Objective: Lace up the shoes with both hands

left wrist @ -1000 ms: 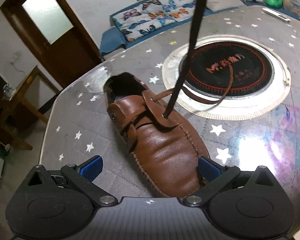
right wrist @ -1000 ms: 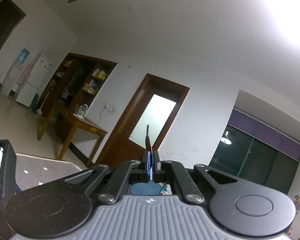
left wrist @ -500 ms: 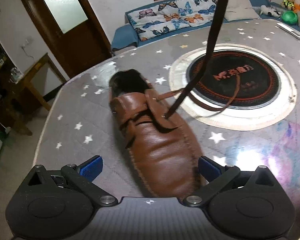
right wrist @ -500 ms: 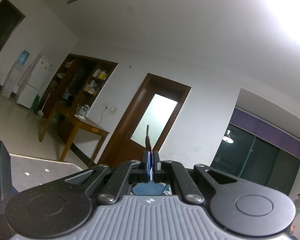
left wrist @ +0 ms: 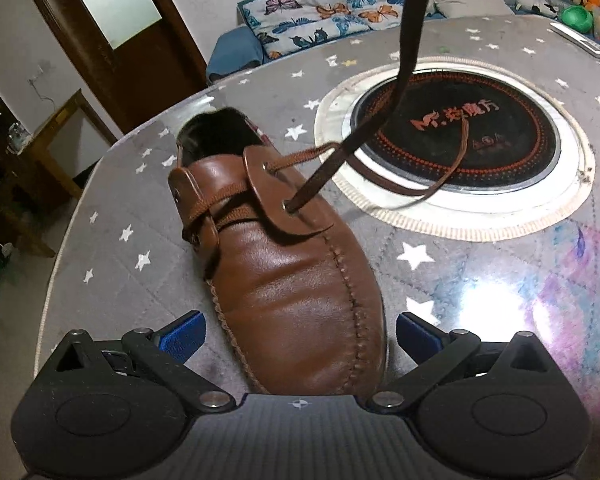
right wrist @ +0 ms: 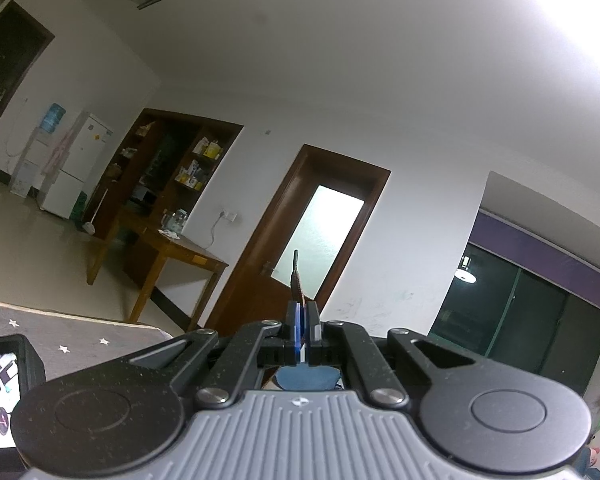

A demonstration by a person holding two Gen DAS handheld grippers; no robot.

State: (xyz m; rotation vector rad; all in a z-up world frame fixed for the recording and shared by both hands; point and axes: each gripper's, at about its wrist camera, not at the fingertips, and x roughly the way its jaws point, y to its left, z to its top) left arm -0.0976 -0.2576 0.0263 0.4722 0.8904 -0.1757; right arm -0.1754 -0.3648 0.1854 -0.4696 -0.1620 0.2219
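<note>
Shoe (left wrist: 284, 276) now nearer left gripper (left wrist: 298, 334), between wide-open fingers (left wrist: 180, 334), near bench (left wrist: 112, 264) left edge. Lace (left wrist: 408, 40) taut upward, pinched in right gripper (right wrist: 301, 322). Round cooker plate (left wrist: 456, 140) beyond; bench right side open.

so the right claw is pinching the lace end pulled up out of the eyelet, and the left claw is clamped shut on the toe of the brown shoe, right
Not quite. The left claw is open: the left wrist view shows its blue pads standing apart on either side of the brown shoe's toe. The rest holds: the right claw is shut on the lace end, and the lace rises taut from the eyelet.
</note>
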